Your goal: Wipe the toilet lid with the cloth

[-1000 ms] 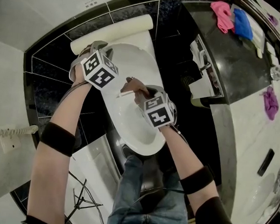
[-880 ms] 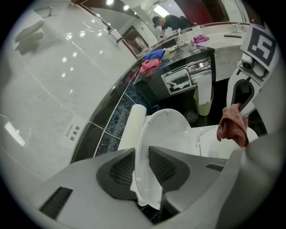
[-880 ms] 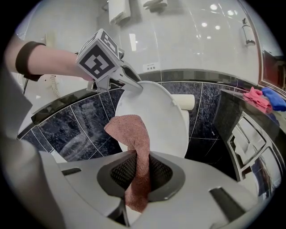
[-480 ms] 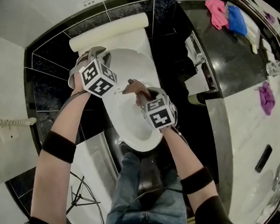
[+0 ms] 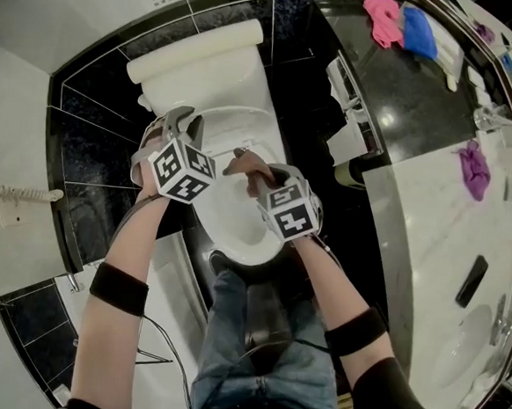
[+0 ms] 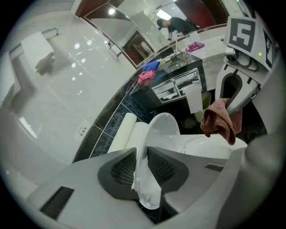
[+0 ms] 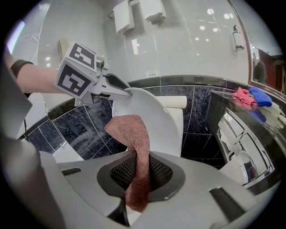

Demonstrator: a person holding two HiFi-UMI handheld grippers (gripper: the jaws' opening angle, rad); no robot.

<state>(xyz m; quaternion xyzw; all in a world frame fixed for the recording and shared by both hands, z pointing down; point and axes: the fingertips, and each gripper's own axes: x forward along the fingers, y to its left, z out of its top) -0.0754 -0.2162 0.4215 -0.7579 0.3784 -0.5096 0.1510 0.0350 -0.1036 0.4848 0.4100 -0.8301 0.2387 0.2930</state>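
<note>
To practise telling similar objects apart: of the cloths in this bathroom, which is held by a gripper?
The reddish-brown cloth, clamped in the right gripper; the pink cloth, blue cloth and purple cloth lie loose elsewhere.
</note>
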